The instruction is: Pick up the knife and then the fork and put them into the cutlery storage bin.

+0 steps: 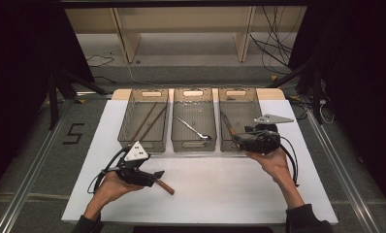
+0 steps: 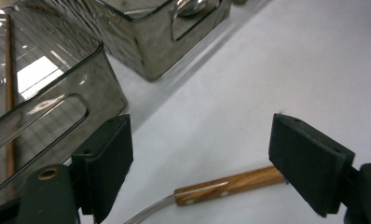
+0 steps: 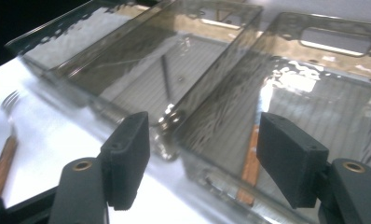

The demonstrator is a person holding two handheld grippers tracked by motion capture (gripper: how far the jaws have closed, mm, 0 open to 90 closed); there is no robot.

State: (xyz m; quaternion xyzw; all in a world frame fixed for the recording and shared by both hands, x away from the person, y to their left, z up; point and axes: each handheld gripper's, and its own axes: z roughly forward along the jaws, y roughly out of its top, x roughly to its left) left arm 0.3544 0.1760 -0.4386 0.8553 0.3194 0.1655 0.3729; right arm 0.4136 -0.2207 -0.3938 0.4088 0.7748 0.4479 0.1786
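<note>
Jaws of the left gripper [image 2: 200, 163] stand spread, pinching nothing; a wooden-handled fork [image 2: 230, 184] lies between them on the white worktop [image 2: 277, 70], its handle end at the right pad. In the high view it sits lower left of centre, its long axis slanting down toward the lower right, handle end there. The right gripper [image 3: 204, 158], jaws also spread and empty, hovers at the right bin [image 1: 239, 104], where a wooden-handled utensil [image 3: 251, 163] lies. The middle bin [image 1: 193, 114] holds a metal ladle [image 1: 193, 128], the left bin [image 1: 142, 116] chopsticks [image 1: 147, 121].
</note>
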